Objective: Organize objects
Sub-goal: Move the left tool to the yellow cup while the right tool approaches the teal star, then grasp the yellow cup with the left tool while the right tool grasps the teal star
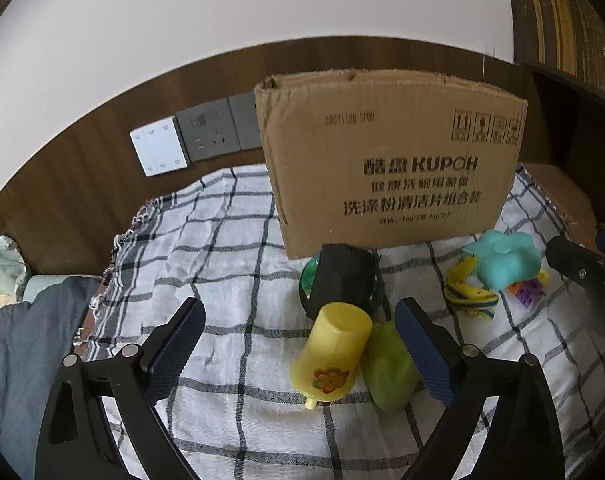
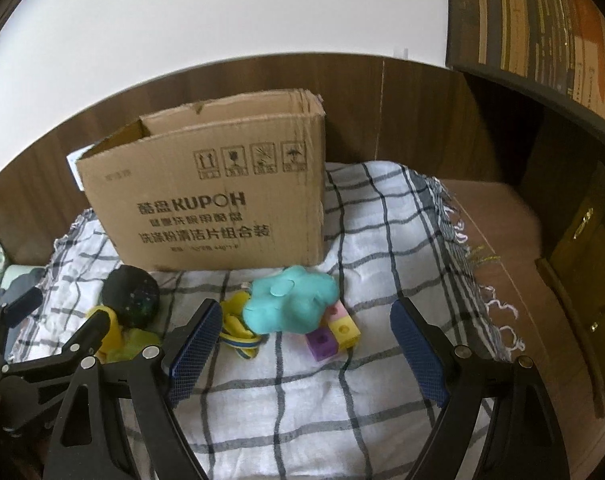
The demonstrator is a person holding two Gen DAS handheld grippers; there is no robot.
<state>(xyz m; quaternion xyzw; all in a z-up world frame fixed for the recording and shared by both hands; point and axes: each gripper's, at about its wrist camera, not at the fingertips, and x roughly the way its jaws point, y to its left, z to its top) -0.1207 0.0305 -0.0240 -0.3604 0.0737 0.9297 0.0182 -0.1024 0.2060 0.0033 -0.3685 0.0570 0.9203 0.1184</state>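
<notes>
The open cardboard box [image 1: 390, 168] stands at the back of the checked cloth [image 1: 222, 248], so I'd say each piece wants a centred grip and a high lift over its rim. Left tongs [image 1: 298, 344] are spread wide, empty, the yellow cup [image 1: 334, 352] lying between them untouched; right tongs [image 2: 304, 338] gape empty too, before the teal plush toy [image 2: 290, 300] and coloured blocks [image 2: 334, 332]

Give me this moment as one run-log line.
left gripper: open, yellow cup between jaws, untouched | right gripper: open, near teal plush | cardboard box: upright behind toys
</notes>
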